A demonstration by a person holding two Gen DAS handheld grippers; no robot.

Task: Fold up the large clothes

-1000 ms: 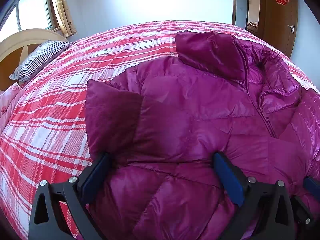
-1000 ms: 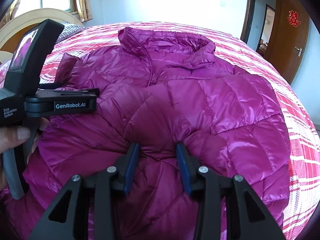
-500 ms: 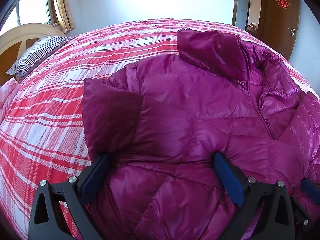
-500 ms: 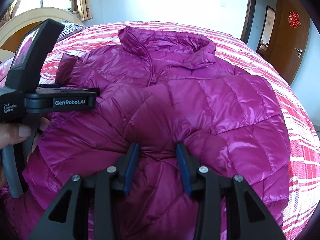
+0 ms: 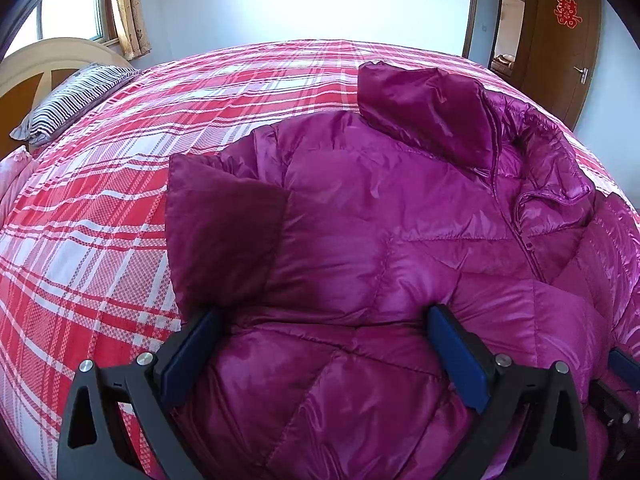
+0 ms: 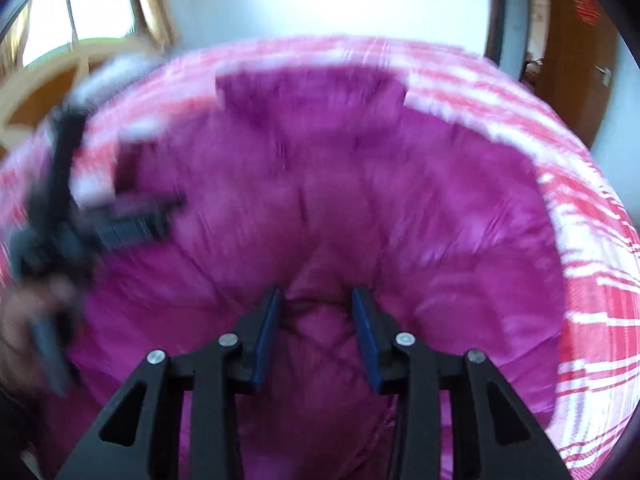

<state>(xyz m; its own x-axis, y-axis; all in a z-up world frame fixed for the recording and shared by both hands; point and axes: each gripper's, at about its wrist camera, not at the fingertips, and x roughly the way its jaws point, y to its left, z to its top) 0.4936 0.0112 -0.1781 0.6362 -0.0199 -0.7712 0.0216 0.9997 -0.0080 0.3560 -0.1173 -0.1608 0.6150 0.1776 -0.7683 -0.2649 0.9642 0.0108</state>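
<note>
Jaws: R gripper [image 6: 316,300] pinching jacket [image 6: 320,200] fold, L gripper [image 5: 320,320] wide | R view now blurred

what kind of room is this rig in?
Most likely a home bedroom. The magenta puffer jacket lies spread on a bed with a red plaid cover; a striped pillow sits against a curved headboard, and a curtained window is behind it.

Black gripper [image 5: 324,354] frames — blue-padded jaws, silver screws.
</note>
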